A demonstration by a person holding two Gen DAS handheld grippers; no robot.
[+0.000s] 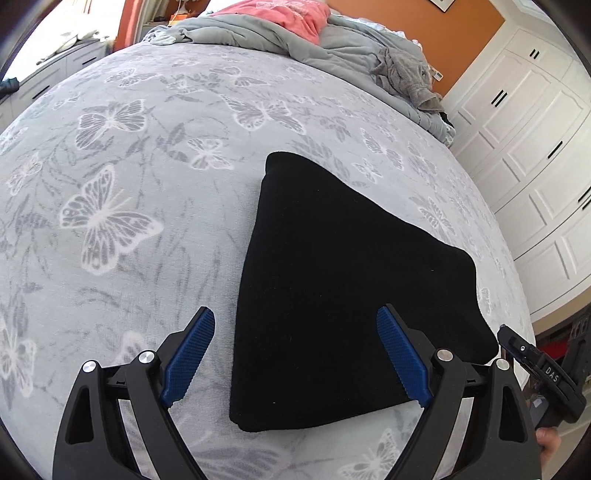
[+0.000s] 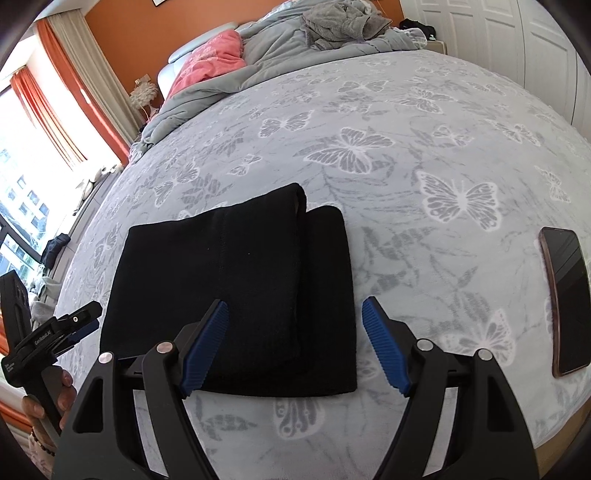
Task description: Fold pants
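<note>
The black pants (image 1: 343, 288) lie folded into a compact stack on the grey butterfly-print bedspread (image 1: 129, 184). In the right wrist view the pants (image 2: 236, 288) show two layers, the upper one set a little to the left. My left gripper (image 1: 295, 354) is open and empty, held above the near edge of the pants. My right gripper (image 2: 295, 343) is open and empty, also above the near edge. The left gripper also shows at the left edge of the right wrist view (image 2: 79, 323), and the right gripper's body at the right edge of the left wrist view (image 1: 539, 373).
A dark phone (image 2: 565, 299) lies on the bedspread (image 2: 406, 147) to the right of the pants. A grey duvet (image 1: 258, 33), a pink pillow (image 2: 210, 62) and a grey garment (image 1: 406, 74) are piled at the head of the bed. White wardrobes (image 1: 535, 147) stand at right.
</note>
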